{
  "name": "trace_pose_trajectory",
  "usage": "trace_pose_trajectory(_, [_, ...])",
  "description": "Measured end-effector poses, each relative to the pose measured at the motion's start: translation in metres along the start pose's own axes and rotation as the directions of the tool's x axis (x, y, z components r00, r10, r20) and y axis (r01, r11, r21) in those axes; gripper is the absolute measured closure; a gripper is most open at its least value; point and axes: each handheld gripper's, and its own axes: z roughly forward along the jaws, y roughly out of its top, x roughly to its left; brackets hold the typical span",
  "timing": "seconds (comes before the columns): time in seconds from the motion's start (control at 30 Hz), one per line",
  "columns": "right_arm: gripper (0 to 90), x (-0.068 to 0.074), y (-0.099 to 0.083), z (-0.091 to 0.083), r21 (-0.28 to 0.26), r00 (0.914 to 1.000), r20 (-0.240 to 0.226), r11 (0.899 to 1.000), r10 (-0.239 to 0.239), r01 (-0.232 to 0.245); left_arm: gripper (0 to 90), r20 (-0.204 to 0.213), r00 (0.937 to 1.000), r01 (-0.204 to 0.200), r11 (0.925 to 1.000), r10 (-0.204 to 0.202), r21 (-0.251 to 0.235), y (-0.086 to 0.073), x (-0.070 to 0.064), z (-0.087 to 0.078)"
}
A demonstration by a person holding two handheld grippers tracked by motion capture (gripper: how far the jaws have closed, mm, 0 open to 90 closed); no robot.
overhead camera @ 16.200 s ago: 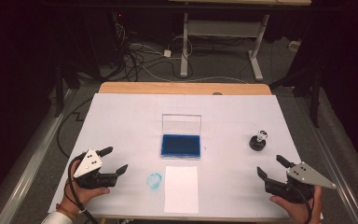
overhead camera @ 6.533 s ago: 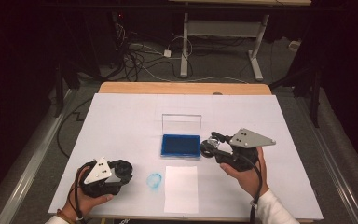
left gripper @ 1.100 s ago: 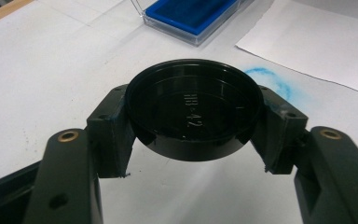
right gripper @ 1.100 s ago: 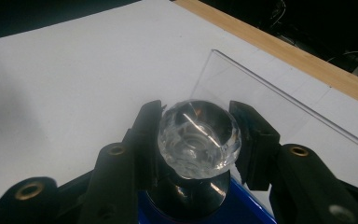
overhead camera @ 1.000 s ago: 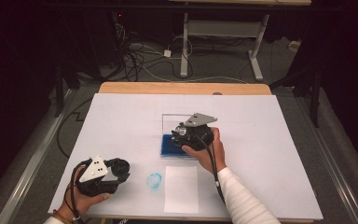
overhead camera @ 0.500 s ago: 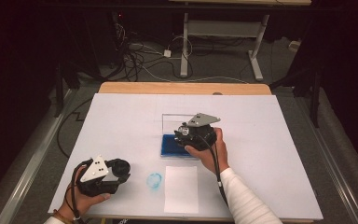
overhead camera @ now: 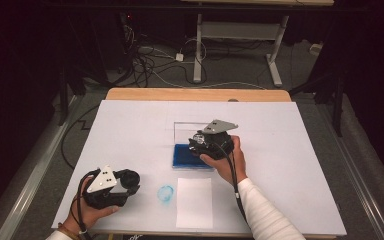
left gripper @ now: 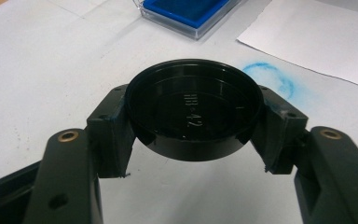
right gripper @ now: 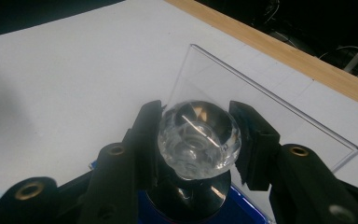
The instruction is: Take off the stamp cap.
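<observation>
White covering spreads over the surface [overhead camera: 130, 125], with a wooden strip along its far edge. At the middle sits the blue ink pad [overhead camera: 182, 156], clear lid raised. The right hand-held gripper [right gripper: 196, 140] clasps a clear-knobbed stamp [right gripper: 198, 133] over the pad. Near the front-left corner, the left hand-held gripper [left gripper: 193, 123] grips a black round cap [left gripper: 193, 109], beside a blue ring mark [overhead camera: 165, 193] and a paper sheet [overhead camera: 194, 202].
</observation>
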Motion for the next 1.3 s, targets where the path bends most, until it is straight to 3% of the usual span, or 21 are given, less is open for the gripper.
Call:
trace_pose_trajectory(0.2, [57.3, 0.0, 0.003, -0.002, -0.002, 1.0, -0.001, 1.0, -0.002, 0.002, 36.5, -0.001, 1.0, 0.003, 1.0, -0.003, -0.001, -0.001, 0.0, 0.0])
trace_pose_trajectory(0.73, [57.3, 0.014, 0.0, 0.029, 0.036, 0.999, -0.043, 0.999, -0.009, 0.011, 36.5, -0.002, 1.0, 0.008, 1.0, -0.008, 0.0, -0.004, 0.001, -0.003])
trace_pose_trajectory(0.77, [57.3, 0.015, -0.001, 0.03, 0.038, 0.9989, -0.046, 0.999, -0.009, 0.01, 36.5, 0.0, 0.9994, 0.034, 0.9993, -0.034, -0.016, -0.004, -0.001, -0.002])
trace_pose_trajectory(0.83, [57.3, 0.017, -0.001, 0.034, 0.049, 0.9986, -0.05, 0.999, -0.019, 0.021, 36.5, 0.002, 0.9994, 0.034, 0.9993, -0.034, -0.015, -0.005, 0.0, -0.002])
trace_pose_trajectory(1.1, [57.3, 0.018, -0.005, 0.039, 0.065, 0.9984, -0.055, 0.998, -0.011, 0.014, 36.5, 0.003, 0.9994, 0.036, 0.9993, -0.036, -0.005, -0.006, -0.001, -0.002])
trace_pose_trajectory(1.2, [57.3, 0.02, -0.006, 0.04, 0.073, 0.9983, -0.057, 0.997, -0.013, 0.017, 36.5, 0.003, 0.9995, 0.033, 0.9995, -0.033, -0.004, -0.006, -0.002, -0.002])
trace_pose_trajectory(1.23, [57.3, 0.02, -0.006, 0.041, 0.077, 0.9984, -0.054, 0.997, -0.015, 0.019, 36.5, 0.002, 1.0, 0.008, 0.9999, -0.008, 0.014, -0.006, 0.0, -0.003])
trace_pose_trajectory(1.3, [57.3, 0.02, -0.008, 0.044, 0.087, 0.9984, -0.055, 0.996, -0.015, 0.02, 36.5, 0.003, 1.0, 0.005, 0.9998, -0.005, 0.017, -0.006, -0.001, -0.003])
